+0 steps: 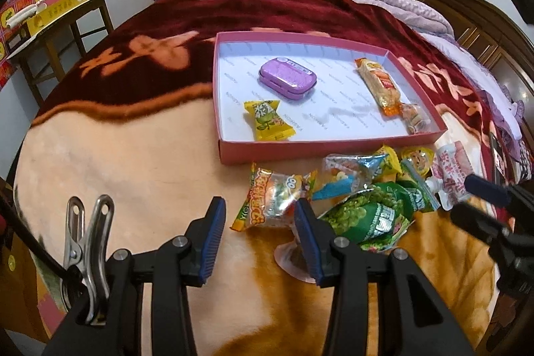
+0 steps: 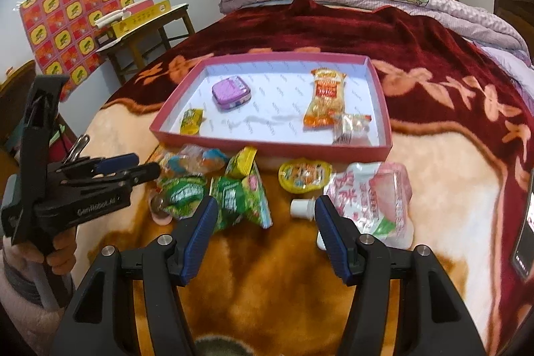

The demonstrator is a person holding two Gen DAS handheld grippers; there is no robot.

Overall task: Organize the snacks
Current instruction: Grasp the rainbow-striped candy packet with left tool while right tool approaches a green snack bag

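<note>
A loose heap of snacks lies on the fleecy blanket (image 2: 267, 289) just in front of the pink tray (image 2: 273, 152), which already holds a purple tin (image 2: 231, 95), a yellow sweet (image 2: 191, 121), a long orange cracker pack (image 2: 325, 99) and a small clear-wrapped pack (image 2: 350, 126).

The left gripper (image 1: 257, 232) hangs low over the near edge of the heap with its jaws apart and nothing clamped; the orange-and-clear candy bag (image 1: 272, 199) sits just beyond and between the blue pads. That bag looks light, crinkly and slippery (a puffed film pouch that will likely slide if pinched on its belly), so the crimped end seam seems the safer hold. A small jelly cup (image 1: 293, 256) lies partly hidden behind the right-hand pad.

The right gripper (image 2: 265, 236) also stands open and empty, well above the blanket. Ahead of it lie the green pea packs (image 2: 238, 199), soft and floppy, best taken at a gathered corner. The white spouted pouch (image 2: 370, 199) at its right-hand pad looks the heaviest item, squashy with liquid; its stiff cap (image 2: 302, 208) and neck probably offer the firmest hold. The yellow-lidded jelly cup (image 2: 305, 177) is rigid but has a thin foil lid, so it is better gripped across the rim.
</note>
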